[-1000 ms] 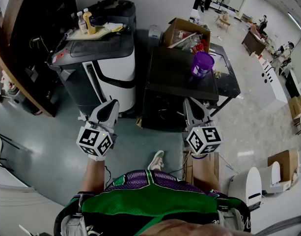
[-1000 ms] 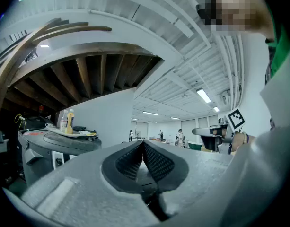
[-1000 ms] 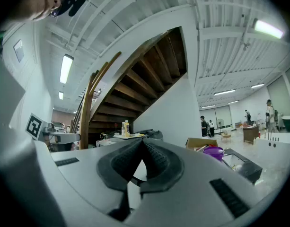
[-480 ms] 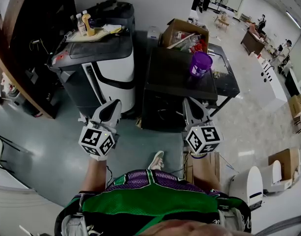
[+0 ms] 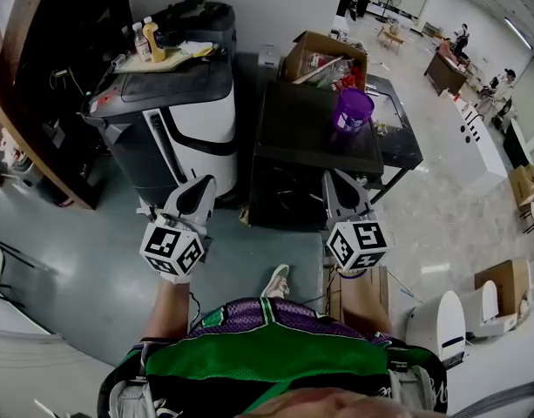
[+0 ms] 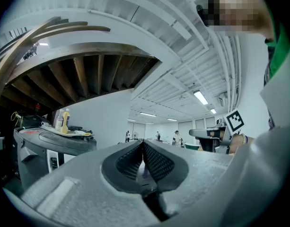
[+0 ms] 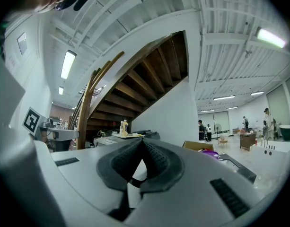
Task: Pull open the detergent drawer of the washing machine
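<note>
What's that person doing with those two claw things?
A person in a green top holds a gripper in each hand. The left gripper and the right gripper are both shut and hold nothing. They point out level toward a dark machine with a purple tub on top. Beside it stands a white and grey machine carrying bottles. Neither gripper touches anything, so the job has not started yet.
</note>
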`<act>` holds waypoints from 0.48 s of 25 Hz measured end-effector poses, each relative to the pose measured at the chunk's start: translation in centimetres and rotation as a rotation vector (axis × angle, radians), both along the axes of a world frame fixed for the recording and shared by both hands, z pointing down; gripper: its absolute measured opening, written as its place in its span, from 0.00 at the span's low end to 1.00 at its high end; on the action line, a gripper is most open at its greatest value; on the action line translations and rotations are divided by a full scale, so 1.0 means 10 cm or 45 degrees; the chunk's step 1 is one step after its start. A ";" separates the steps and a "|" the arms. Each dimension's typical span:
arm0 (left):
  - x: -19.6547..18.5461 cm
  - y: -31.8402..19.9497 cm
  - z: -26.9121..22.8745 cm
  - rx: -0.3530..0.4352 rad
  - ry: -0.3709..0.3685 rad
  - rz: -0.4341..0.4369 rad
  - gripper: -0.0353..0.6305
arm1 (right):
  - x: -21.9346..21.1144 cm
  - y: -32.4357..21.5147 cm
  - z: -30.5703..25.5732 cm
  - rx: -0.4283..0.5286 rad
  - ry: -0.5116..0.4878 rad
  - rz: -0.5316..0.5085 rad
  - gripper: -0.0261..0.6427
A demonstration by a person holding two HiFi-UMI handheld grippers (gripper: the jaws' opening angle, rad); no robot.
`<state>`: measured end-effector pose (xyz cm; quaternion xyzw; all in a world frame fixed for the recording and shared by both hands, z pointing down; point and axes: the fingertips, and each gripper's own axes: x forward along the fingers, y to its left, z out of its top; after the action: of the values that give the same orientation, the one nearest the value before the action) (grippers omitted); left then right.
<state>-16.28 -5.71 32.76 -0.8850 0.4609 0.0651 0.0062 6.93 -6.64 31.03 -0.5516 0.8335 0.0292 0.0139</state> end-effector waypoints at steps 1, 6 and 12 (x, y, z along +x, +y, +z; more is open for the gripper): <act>0.00 0.01 0.01 0.000 0.001 0.000 0.08 | -0.01 0.00 0.01 -0.001 0.003 -0.004 0.04; 0.01 0.01 0.02 -0.002 0.002 0.004 0.08 | -0.04 -0.02 0.06 -0.005 0.004 -0.015 0.04; 0.07 0.01 0.07 -0.025 0.005 0.023 0.08 | -0.09 -0.03 0.15 -0.033 -0.013 -0.032 0.04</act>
<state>-15.61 -5.60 33.50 -0.8891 0.4534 0.0623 -0.0038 6.07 -6.95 32.58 -0.5413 0.8406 0.0154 0.0114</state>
